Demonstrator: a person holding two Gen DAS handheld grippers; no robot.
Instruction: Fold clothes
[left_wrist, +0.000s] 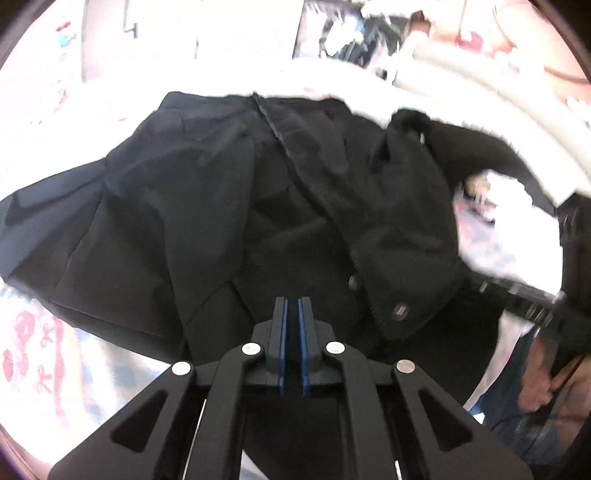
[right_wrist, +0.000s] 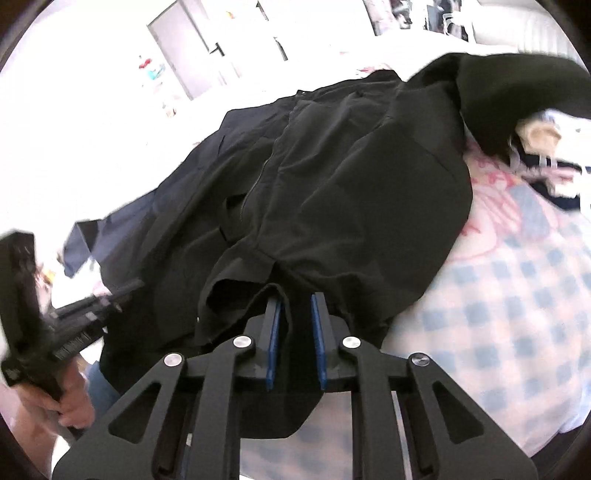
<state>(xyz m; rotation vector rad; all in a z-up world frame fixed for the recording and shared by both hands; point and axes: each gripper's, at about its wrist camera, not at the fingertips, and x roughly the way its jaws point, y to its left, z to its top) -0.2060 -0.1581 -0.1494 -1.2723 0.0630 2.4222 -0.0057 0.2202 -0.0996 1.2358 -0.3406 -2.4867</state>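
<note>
Both grippers' fingers clamp the hem of the black jacket (left_wrist: 229, 192) on the bed (right_wrist: 517, 314).

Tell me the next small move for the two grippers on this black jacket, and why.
Probably lift both grippers together and carry the hem toward the collar. The left gripper and right gripper both sit at the near edge of the jacket, jaws nearly closed with black cloth between them, so each seems to have a grip. The jacket lies spread, zipper up, on the bed, ready for a fold.
</note>
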